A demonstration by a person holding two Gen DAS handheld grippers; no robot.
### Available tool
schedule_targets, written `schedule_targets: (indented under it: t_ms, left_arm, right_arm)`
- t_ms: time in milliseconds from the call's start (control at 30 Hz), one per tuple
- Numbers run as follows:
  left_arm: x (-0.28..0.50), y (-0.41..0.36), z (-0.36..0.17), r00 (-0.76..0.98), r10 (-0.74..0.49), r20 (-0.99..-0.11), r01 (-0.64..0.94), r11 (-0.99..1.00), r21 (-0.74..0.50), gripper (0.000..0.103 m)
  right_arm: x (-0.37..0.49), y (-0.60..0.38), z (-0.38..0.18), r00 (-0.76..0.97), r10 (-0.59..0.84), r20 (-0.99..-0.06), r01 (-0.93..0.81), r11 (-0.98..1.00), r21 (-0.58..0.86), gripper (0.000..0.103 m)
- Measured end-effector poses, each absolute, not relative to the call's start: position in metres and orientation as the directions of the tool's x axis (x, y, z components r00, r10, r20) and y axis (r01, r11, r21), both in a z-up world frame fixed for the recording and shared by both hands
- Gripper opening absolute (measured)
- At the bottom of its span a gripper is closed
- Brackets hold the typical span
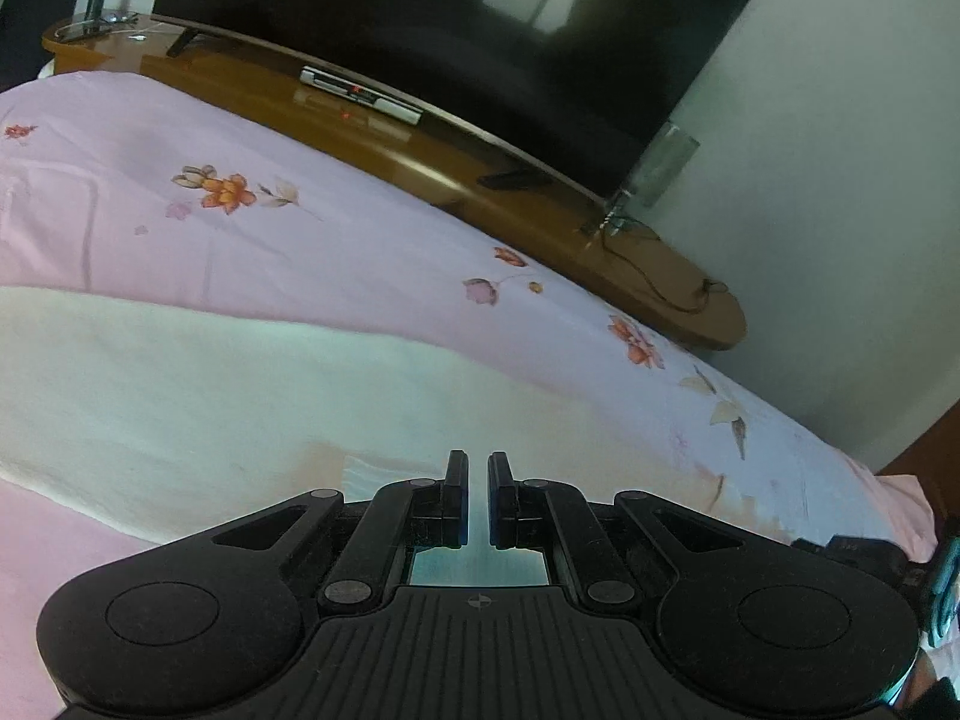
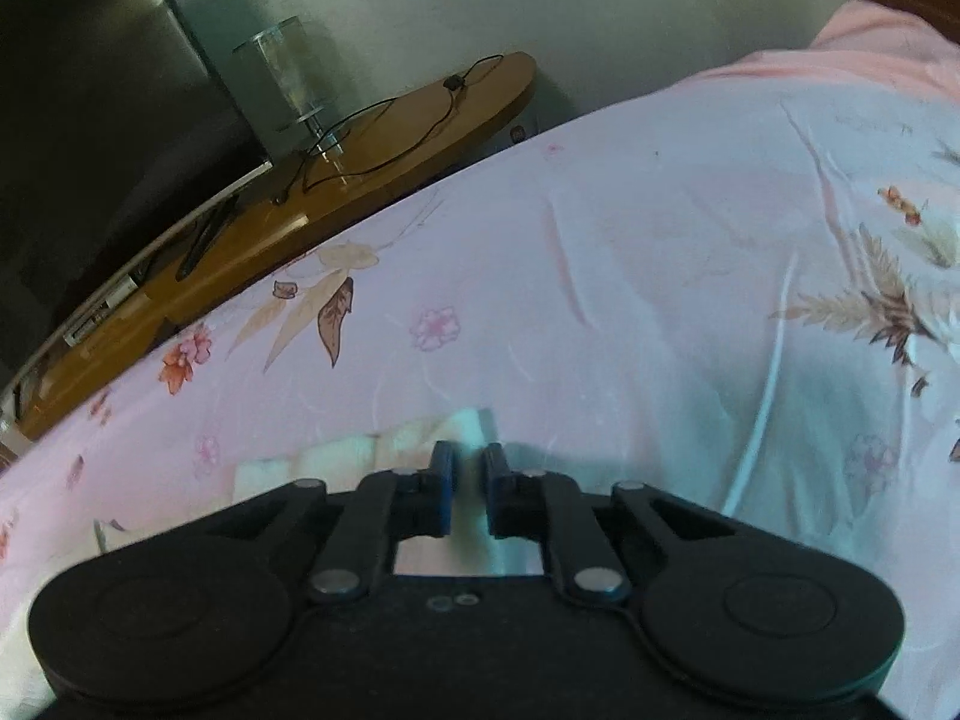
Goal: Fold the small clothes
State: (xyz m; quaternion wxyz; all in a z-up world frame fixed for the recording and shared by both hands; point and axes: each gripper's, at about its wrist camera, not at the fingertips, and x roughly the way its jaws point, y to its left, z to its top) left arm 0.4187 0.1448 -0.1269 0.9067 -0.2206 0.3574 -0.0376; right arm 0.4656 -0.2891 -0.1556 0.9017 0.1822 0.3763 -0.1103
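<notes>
A white cloth (image 1: 180, 396) lies spread on a pink flowered bedsheet (image 1: 360, 240) and rises toward my left gripper (image 1: 477, 462). The jaws of that gripper stand almost together, and pale cloth fills the thin slit between the pads. In the right wrist view a crumpled corner of the white cloth (image 2: 360, 450) sits just ahead and left of my right gripper (image 2: 468, 456). A strip of the cloth runs back through the narrow gap between its pads, which are shut on it. The rest of the cloth is hidden under the gripper body.
Along the far side of the bed runs a curved wooden stand (image 1: 420, 162) with a large dark television (image 1: 450, 30), a slim set-top box (image 1: 360, 93) and loose cables. A glass cylinder (image 2: 294, 72) stands at the end of the stand (image 2: 360, 168). More bedsheet (image 2: 660, 270) stretches to the right.
</notes>
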Motion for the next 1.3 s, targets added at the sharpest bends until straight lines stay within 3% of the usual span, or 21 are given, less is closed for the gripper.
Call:
schedule_targets:
  t_ms: [67, 200, 267, 300, 400, 500, 567, 767, 933, 1100, 1167, 1233, 1300]
  left_arm:
    - [0.424, 0.138, -0.133, 0.716, -0.241, -0.655, -0.074, 0.907, -0.415, 0.004]
    - [0.436, 0.129, -0.157, 0.658, -0.243, -0.713, -0.080, 0.919, -0.387, 0.004]
    - [0.439, 0.126, -0.168, 0.647, -0.231, -0.727, -0.084, 0.926, -0.369, 0.004]
    - [0.438, 0.125, -0.171, 0.653, -0.225, -0.724, -0.081, 0.929, -0.362, 0.004]
    - [0.441, 0.132, -0.175, 0.649, -0.246, -0.720, -0.118, 0.902, -0.415, 0.004]
    - [0.444, 0.135, -0.173, 0.624, -0.255, -0.739, -0.131, 0.898, -0.420, 0.004]
    - [0.440, 0.135, -0.166, 0.619, -0.251, -0.744, -0.131, 0.901, -0.414, 0.004]
    - [0.414, 0.149, -0.148, 0.595, -0.214, -0.774, -0.142, 0.920, -0.364, 0.004]
    - [0.380, 0.195, -0.143, 0.575, -0.190, -0.796, -0.260, 0.880, -0.398, 0.004]
    - [0.348, 0.245, -0.141, 0.577, -0.120, -0.808, -0.373, 0.841, -0.391, 0.004]
    - [0.339, 0.258, -0.140, 0.570, -0.092, -0.817, -0.398, 0.838, -0.372, 0.016]
    - [0.328, 0.269, -0.135, 0.584, -0.023, -0.812, -0.420, 0.847, -0.325, 0.103]
    - [0.309, 0.277, -0.125, 0.659, 0.111, -0.744, -0.457, 0.845, -0.279, 0.103]
  right_arm:
    - [0.466, -0.291, -0.158, 0.664, -0.174, -0.727, 0.393, 0.909, 0.142, 0.002]
    - [0.458, -0.301, -0.157, 0.676, -0.145, -0.723, 0.388, 0.903, 0.183, 0.002]
    - [0.448, -0.296, -0.145, 0.713, -0.138, -0.687, 0.364, 0.911, 0.196, 0.019]
    - [0.444, -0.292, -0.140, 0.731, -0.119, -0.672, 0.340, 0.917, 0.207, 0.022]
    - [0.438, -0.271, -0.133, 0.744, -0.088, -0.663, 0.269, 0.947, 0.175, 0.027]
    - [0.443, -0.259, -0.150, 0.668, -0.082, -0.740, 0.245, 0.963, 0.114, 0.025]
    - [0.439, -0.256, -0.149, 0.669, -0.092, -0.738, 0.249, 0.963, 0.106, 0.028]
    - [0.413, -0.222, -0.115, 0.724, 0.041, -0.689, 0.140, 0.969, 0.205, 0.033]
    - [0.392, -0.167, -0.106, 0.713, 0.161, -0.683, 0.005, 0.972, 0.234, 0.043]
    - [0.373, -0.122, -0.110, 0.688, 0.252, -0.681, -0.097, 0.961, 0.258, 0.045]
    - [0.367, -0.110, -0.110, 0.679, 0.273, -0.681, -0.125, 0.958, 0.259, 0.046]
    - [0.364, -0.099, -0.109, 0.670, 0.293, -0.682, -0.147, 0.953, 0.265, 0.046]
    - [0.363, -0.091, -0.108, 0.662, 0.308, -0.683, -0.162, 0.949, 0.272, 0.046]
